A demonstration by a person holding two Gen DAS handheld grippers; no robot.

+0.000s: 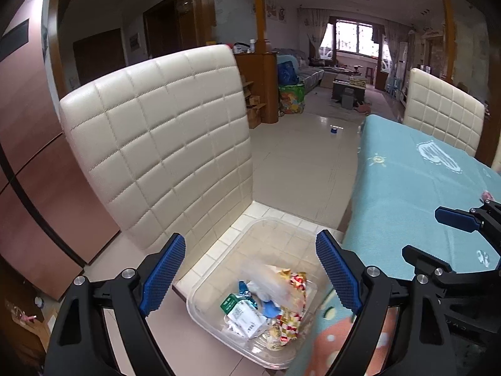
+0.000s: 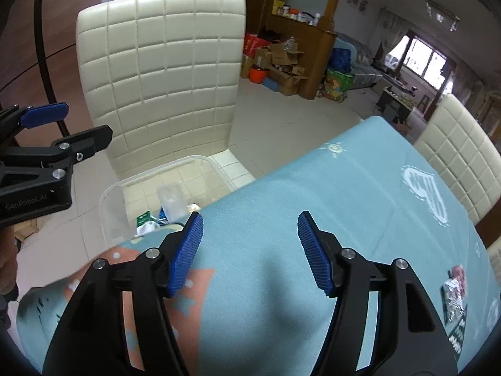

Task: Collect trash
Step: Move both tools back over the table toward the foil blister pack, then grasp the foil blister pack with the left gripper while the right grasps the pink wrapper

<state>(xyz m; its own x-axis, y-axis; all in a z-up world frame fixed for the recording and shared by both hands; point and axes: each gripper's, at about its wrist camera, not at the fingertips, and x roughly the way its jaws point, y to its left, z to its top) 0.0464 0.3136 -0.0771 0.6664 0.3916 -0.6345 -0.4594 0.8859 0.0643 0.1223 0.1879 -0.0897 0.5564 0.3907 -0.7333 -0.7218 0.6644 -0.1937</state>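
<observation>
A clear plastic bin (image 1: 219, 269) sits on the white chair seat (image 1: 260, 216) and holds several wrappers and a small green-and-white carton (image 1: 241, 311). A blurred clear plastic piece (image 1: 266, 279) is in the air just above the pile. My left gripper (image 1: 250, 269) is open and empty above the bin. My right gripper (image 2: 250, 250) is open and empty over the blue tablecloth (image 2: 360, 194). A crumpled silver-and-pink wrapper (image 2: 455, 294) lies on the table at the right. The bin (image 2: 109, 206) also shows in the right wrist view, with the clear piece (image 2: 172, 202) in it.
The chair's quilted white back (image 1: 156, 144) rises behind the bin. A second white chair (image 2: 460, 163) stands at the table's far side. The tiled floor (image 1: 297, 150) runs to a living room with boxes and bags (image 2: 281, 59).
</observation>
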